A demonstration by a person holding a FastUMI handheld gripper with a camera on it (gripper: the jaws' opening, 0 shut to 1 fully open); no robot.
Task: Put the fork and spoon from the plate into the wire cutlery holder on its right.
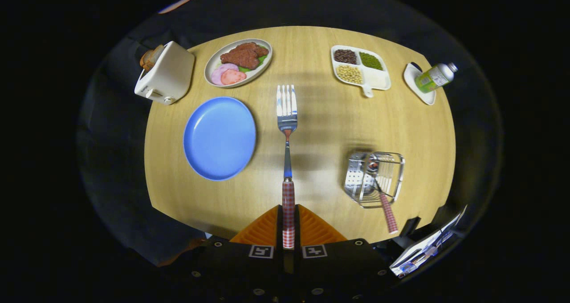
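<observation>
My gripper (288, 220) is shut on the fork (287, 116) by its red-checked handle, high above the round wooden table (320, 129). The fork points straight ahead from between my fingers, tines away from me. Left of the fork lies the blue plate (219, 137), with nothing on it. Right of my fingers and near the table's front edge stands the wire cutlery holder (375, 177). The spoon (384, 203) is in it, its checked handle sticking out toward me.
A white toaster (166, 74) with bread stands at the far left. Beside it is an oval dish of meat slices (238, 62). A divided white dish of beans (360, 67) and a green bottle (435, 77) on a small dish are at the far right.
</observation>
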